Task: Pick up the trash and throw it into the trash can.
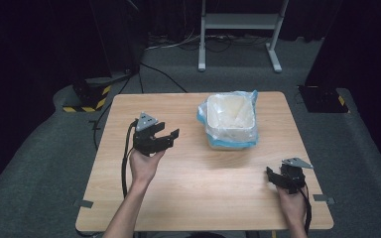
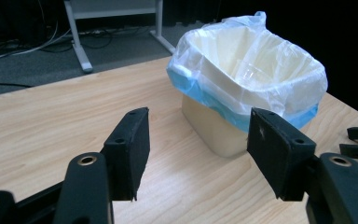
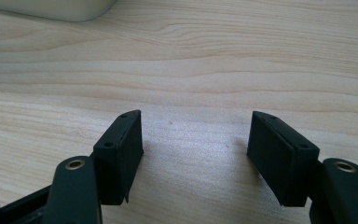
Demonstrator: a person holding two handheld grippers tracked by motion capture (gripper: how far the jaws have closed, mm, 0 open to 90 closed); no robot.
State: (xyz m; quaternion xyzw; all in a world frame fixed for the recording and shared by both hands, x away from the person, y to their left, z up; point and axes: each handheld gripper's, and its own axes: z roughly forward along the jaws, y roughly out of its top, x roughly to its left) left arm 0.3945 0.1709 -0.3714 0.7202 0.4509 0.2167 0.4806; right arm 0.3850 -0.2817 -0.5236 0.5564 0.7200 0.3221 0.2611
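Wooden table (image 1: 188,178), lined bin (image 1: 230,121); grey carpet (image 1: 39,163), dark room.

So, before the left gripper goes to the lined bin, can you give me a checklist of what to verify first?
1. Left gripper open, nothing between the jaws: ok.
2. Right gripper open, nothing held, low over the table and away from the bin: ok.
3. Bin upright on the table: ok.
4. Plastic liner folded over the rim all around: ok on the sides in view; far side cannot tell.
5. Bare table between left gripper and bin: ok.
6. Bin contents: a clear item seems to lie inside, cannot tell what.
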